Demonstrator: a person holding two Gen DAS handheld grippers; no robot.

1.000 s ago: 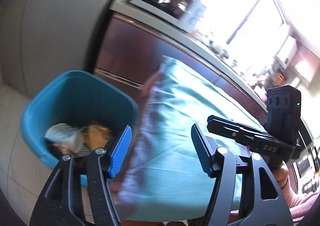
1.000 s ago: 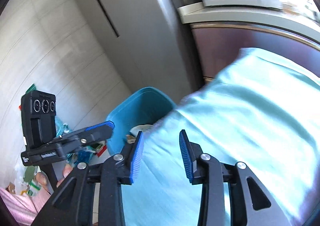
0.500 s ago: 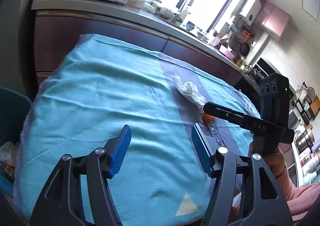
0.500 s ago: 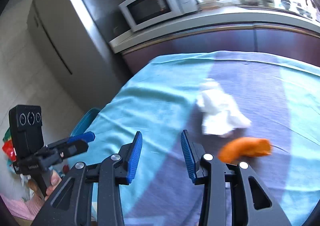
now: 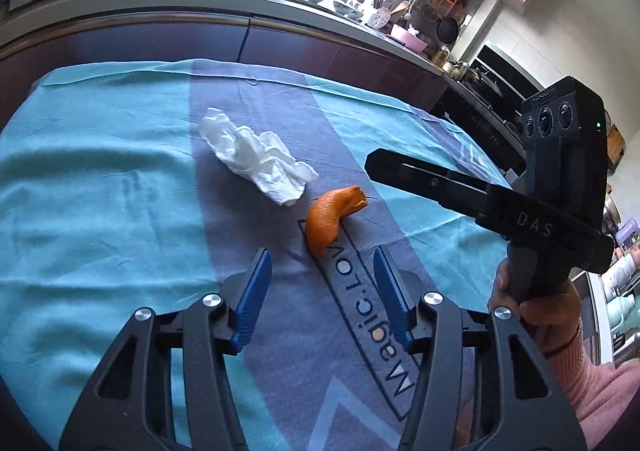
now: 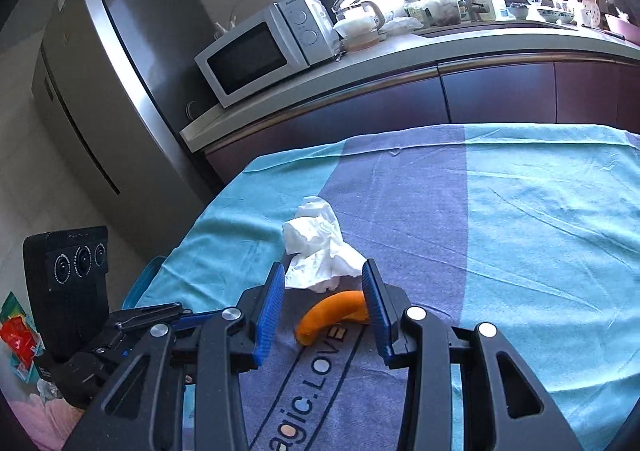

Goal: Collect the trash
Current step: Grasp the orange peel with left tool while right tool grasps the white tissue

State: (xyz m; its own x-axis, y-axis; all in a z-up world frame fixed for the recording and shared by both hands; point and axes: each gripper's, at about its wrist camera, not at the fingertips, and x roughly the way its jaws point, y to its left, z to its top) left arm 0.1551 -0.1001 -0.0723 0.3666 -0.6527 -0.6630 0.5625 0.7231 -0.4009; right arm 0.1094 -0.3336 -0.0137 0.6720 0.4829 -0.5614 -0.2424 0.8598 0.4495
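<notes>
- The left hand-held gripper (image 5: 320, 287) hangs over the cloth (image 5: 100, 211); its jaws are closing with nothing between them
- The peel (image 5: 330, 221) lies just ahead of its fingertips, apart from them
- The tissue (image 5: 256, 161) lies further ahead and to the left, just beside the peel
- The right hand-held gripper (image 6: 325, 301) has its jaws apart, the peel (image 6: 334, 313) lying between them on the cloth; whether the pads touch it I cannot tell
- The tissue (image 6: 318, 247) sits just beyond its tips
- A bin (image 6: 140, 283) rim shows down to its left
</notes>
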